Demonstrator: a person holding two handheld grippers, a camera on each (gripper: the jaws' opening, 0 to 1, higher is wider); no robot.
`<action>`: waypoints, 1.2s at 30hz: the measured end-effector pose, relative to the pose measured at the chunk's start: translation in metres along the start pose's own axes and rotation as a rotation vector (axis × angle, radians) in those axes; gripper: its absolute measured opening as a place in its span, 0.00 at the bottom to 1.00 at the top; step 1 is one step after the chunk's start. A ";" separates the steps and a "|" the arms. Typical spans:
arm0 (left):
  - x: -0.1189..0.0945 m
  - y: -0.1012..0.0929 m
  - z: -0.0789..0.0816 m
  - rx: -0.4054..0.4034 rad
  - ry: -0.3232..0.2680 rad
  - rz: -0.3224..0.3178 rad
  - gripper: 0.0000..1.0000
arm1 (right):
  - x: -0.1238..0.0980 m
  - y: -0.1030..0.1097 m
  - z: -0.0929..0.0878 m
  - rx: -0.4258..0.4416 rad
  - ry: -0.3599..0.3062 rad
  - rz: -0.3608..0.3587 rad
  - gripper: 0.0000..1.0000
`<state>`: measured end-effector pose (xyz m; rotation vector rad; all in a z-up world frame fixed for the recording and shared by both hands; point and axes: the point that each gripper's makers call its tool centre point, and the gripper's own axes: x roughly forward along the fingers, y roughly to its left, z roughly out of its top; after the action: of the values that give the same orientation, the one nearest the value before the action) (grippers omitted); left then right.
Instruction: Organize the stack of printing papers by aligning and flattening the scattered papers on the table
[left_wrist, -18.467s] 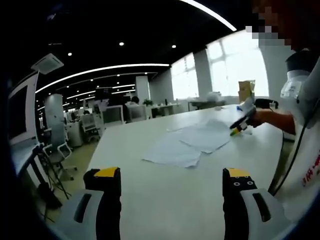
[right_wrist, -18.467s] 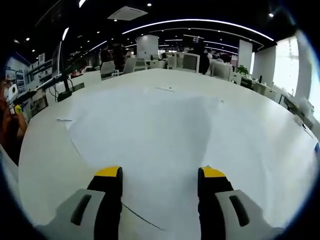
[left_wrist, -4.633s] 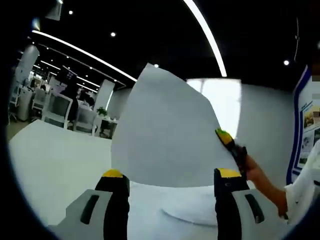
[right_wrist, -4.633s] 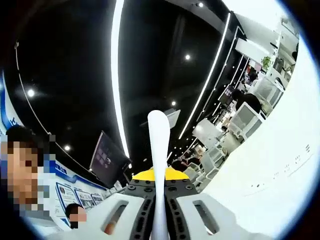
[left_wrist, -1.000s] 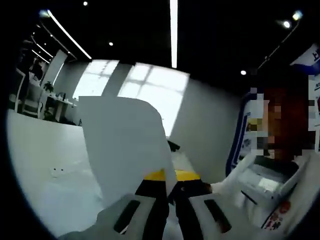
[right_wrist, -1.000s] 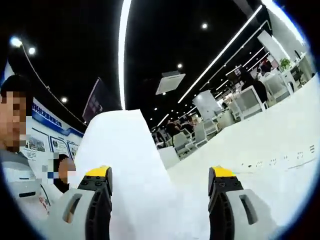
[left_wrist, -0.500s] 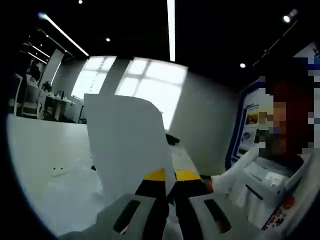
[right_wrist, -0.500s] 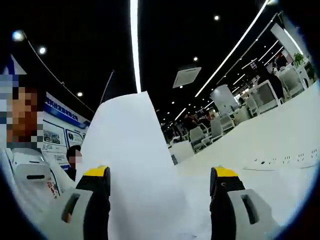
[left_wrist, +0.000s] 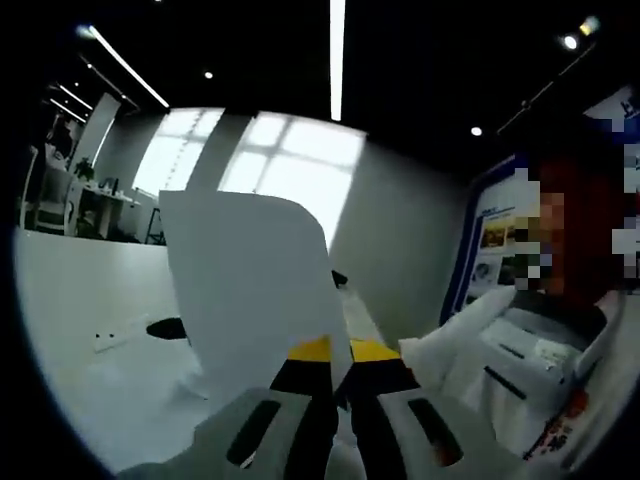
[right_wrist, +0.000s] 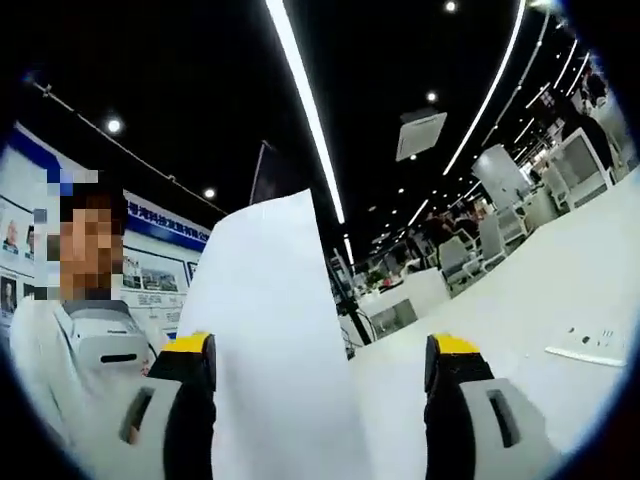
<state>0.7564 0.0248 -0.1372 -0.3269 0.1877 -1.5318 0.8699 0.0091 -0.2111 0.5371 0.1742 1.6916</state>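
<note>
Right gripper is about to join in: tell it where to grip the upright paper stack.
Grip the paper stack at its free side edge, opposite the left gripper, coming in edge-on. It stands upright between the open jaws of the right gripper, so closing across its thin faces should pinch it.

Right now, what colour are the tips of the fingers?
Yellow, on black fingers; the right gripper view shows it best.

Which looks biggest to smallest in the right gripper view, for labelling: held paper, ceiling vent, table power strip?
1. Held paper, by far, though nearest the camera.
2. Ceiling vent.
3. Table power strip, close to the vent; unsure.
</note>
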 end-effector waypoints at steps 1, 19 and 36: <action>0.000 0.000 0.000 0.000 0.001 0.000 0.06 | 0.002 0.003 -0.003 -0.001 0.008 0.012 0.78; -0.015 0.011 0.006 -0.011 -0.030 0.043 0.06 | -0.025 0.022 0.011 0.002 -0.035 0.063 0.24; -0.047 0.073 0.011 -0.095 -0.102 0.249 0.06 | -0.054 0.030 0.038 0.025 -0.198 -0.052 0.00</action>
<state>0.8272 0.0734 -0.1542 -0.4398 0.2134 -1.2596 0.8655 -0.0561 -0.1797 0.7091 0.0658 1.5773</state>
